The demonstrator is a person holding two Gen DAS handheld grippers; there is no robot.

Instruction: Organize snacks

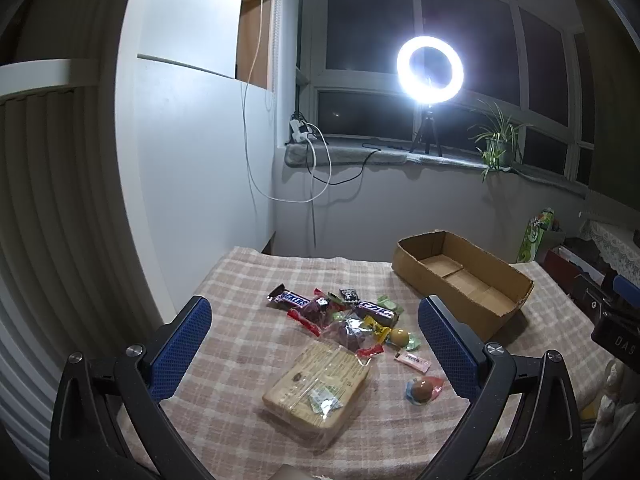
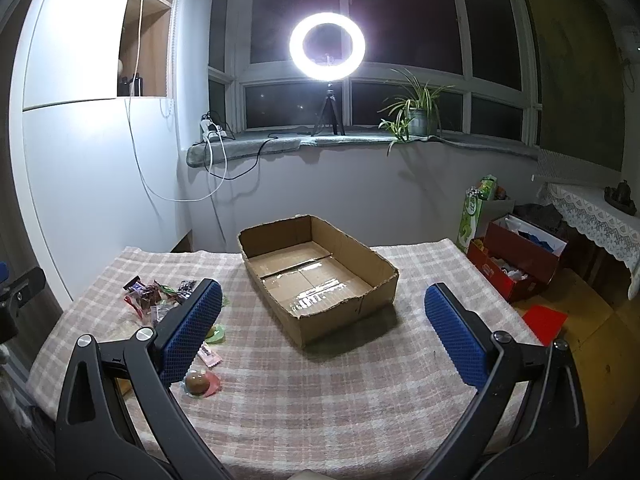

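Observation:
A pile of snacks lies on the checked tablecloth (image 1: 240,344): a Snickers bar (image 1: 290,299), several small wrapped candies (image 1: 352,322), a clear pack of biscuits (image 1: 318,386), a pink sachet (image 1: 412,361) and a round wrapped sweet (image 1: 422,389). An empty cardboard box (image 1: 464,280) stands to their right. My left gripper (image 1: 316,344) is open above the pile, holding nothing. My right gripper (image 2: 324,334) is open and empty in front of the box (image 2: 316,272). The snacks (image 2: 160,296) lie to its left, partly hidden by its left finger (image 2: 192,328).
A ring light on a tripod (image 2: 327,48) and a potted plant (image 2: 416,112) stand on the windowsill. Cables hang down the wall (image 2: 216,160). A red box (image 2: 516,260) and a green bag (image 2: 476,208) sit on the floor right of the table.

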